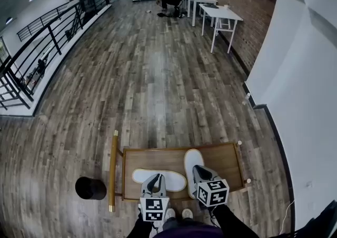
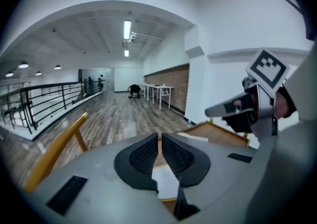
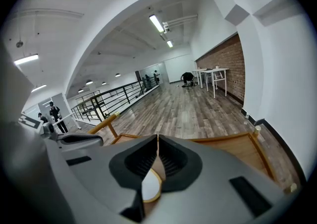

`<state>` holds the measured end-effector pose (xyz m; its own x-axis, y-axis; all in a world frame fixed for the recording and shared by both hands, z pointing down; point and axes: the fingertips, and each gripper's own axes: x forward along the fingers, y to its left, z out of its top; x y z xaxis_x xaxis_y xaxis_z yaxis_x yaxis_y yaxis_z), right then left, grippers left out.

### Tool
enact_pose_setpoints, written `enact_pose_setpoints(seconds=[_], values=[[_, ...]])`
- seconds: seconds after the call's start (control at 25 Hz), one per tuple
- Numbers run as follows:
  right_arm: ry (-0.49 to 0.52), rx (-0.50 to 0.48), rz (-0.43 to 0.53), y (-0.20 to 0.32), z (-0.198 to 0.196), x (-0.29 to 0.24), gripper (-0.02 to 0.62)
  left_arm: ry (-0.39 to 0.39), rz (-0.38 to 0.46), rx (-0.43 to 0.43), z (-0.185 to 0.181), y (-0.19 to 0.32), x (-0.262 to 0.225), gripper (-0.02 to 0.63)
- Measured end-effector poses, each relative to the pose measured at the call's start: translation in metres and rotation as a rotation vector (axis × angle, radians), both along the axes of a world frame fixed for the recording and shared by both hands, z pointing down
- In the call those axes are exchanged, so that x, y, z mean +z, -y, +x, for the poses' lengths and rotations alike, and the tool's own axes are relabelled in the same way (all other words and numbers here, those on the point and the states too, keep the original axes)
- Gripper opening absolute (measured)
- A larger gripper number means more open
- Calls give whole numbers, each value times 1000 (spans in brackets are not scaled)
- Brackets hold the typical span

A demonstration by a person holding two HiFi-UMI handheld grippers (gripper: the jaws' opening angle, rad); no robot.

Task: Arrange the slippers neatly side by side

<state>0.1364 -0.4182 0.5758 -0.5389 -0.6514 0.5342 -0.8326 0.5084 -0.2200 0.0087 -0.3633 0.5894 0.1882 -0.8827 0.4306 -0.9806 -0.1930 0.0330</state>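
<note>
In the head view, the crosswise slipper (image 1: 174,181) lies along the lower edge of the worktop (image 1: 224,157) under the left gripper (image 1: 154,179), at right angles to the lengthwise slipper (image 1: 192,159) under the right gripper (image 1: 200,172); both pairs of jaws are closed to a slit with nothing between them.

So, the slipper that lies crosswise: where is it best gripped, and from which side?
Probably its near long edge, around the middle, coming from above on the person's side. The slipper lies flat and crosswise on the table, so this thin edge faces the left gripper, which is shut and must open first.
</note>
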Motion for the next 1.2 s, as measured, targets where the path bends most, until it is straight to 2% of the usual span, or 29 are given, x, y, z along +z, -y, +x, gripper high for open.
enact_pose_setpoints(seconds=[0.08, 0.16, 0.32, 0.4, 0.48, 0.6, 0.72, 0.84, 1.16, 1.2], values=[[-1, 20, 13, 3, 6, -4, -2, 98, -58, 136, 7, 2, 21, 2], [-12, 40, 30, 6, 13, -7, -2, 204, -129, 293, 16, 3, 44, 41], [-35, 76, 54, 11, 34, -13, -2, 399, -279, 617, 43, -2, 87, 50], [-43, 93, 54, 11, 42, -14, -2, 518, -346, 741, 47, -6, 106, 54], [-51, 111, 55, 11, 49, -15, -2, 615, -370, 824, 47, -7, 119, 54], [-63, 133, 56, 10, 55, -15, -2, 665, -402, 936, 45, -11, 131, 54], [-75, 149, 54, 11, 60, -13, -2, 687, -520, 1071, 42, -24, 145, 82], [-83, 163, 53, 14, 68, -14, -2, 703, -595, 1123, 42, -27, 154, 94], [-97, 188, 58, 10, 72, -14, -2, 829, -596, 1145, 37, -20, 168, 92], [-98, 194, 57, 10, 73, -13, -2, 831, -602, 1129, 37, -19, 167, 67]])
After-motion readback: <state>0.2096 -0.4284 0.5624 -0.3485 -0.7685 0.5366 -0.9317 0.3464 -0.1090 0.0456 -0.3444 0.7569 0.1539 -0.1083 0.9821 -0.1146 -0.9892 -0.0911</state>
